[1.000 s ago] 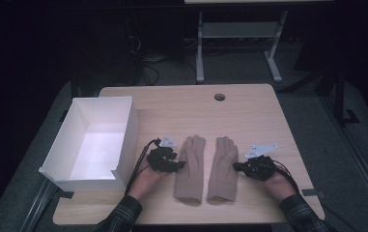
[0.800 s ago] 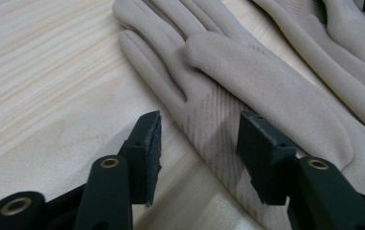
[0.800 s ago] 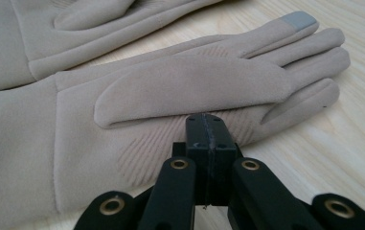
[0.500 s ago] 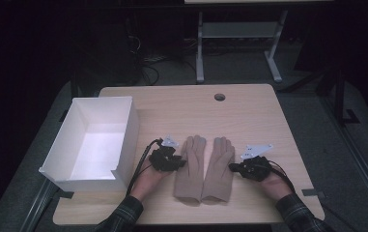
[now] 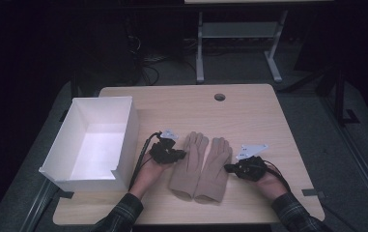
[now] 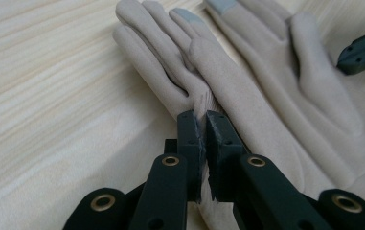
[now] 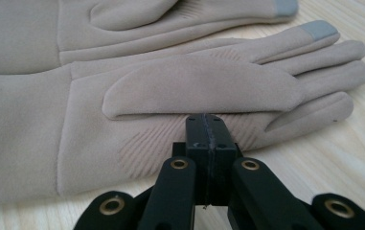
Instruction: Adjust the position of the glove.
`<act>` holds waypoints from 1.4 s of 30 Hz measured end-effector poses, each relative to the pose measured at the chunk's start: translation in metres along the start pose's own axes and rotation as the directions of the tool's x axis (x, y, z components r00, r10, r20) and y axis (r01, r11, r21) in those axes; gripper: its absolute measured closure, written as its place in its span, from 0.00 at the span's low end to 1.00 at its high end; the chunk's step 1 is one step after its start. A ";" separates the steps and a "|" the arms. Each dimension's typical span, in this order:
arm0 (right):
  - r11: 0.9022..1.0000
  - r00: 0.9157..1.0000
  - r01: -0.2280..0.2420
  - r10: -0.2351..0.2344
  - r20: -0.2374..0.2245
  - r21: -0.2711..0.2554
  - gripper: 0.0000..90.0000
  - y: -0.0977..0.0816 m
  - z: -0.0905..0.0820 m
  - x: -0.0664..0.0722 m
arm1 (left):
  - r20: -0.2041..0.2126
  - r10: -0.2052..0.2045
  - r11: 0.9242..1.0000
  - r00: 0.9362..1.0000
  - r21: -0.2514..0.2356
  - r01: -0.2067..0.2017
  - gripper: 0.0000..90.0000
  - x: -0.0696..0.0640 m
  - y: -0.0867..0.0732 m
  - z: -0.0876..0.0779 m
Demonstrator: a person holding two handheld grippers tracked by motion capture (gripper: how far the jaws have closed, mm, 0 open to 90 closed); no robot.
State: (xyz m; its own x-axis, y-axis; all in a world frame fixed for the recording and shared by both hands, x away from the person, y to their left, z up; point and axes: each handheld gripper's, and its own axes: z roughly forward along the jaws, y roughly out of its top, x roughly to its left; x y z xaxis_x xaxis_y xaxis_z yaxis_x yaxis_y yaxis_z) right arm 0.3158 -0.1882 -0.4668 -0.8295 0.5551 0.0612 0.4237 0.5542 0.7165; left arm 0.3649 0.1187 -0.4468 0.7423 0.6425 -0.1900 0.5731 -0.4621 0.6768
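Observation:
Two beige gloves lie flat side by side on the wooden table (image 5: 249, 121), fingers pointing away from me. My left gripper (image 5: 181, 154) (image 6: 205, 115) has just been closing and now pinches a fold of the left glove (image 5: 187, 162) (image 6: 151, 57) at its outer edge, with fabric showing between the pads. My right gripper (image 5: 227, 168) (image 7: 206, 119) is shut, its tips resting at the outer edge of the right glove (image 5: 215, 166) (image 7: 194, 84) just below the thumb. I cannot tell whether any cloth is caught there. The right glove (image 6: 285, 57) lies beyond the left one.
An open white box (image 5: 123, 140) stands at the table's left, close to my left hand. A round cable hole (image 5: 219, 96) sits near the far edge. Dark floor, cables and a metal frame lie beyond the table.
The left gripper's jaws have closed onto the left glove's edge. Both hands have stayed almost in place beside the gloves.

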 end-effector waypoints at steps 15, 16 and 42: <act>1.000 0.999 0.021 -0.021 -0.028 -0.005 1.00 0.013 0.013 0.008 | 0.057 -0.002 0.998 0.998 -0.063 0.006 0.95 -0.006 0.017 -0.010; 1.000 0.999 0.017 -0.017 -0.030 0.000 1.00 0.014 0.014 0.009 | 0.060 0.001 0.998 0.998 -0.064 0.003 0.95 -0.006 0.018 -0.011; 1.000 0.999 0.005 -0.004 -0.037 0.021 1.00 0.013 0.015 0.006 | 0.117 0.027 0.996 0.993 -0.083 -0.017 0.95 -0.027 0.030 -0.006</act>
State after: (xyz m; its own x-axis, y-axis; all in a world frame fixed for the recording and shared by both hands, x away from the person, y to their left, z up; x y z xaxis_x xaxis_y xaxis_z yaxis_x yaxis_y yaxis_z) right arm 0.3216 -0.1680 -0.4677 -0.8439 0.5299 0.0837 0.4274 0.5699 0.7018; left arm 0.3598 0.0912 -0.4175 0.7930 0.5539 -0.2537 0.5294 -0.4203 0.7369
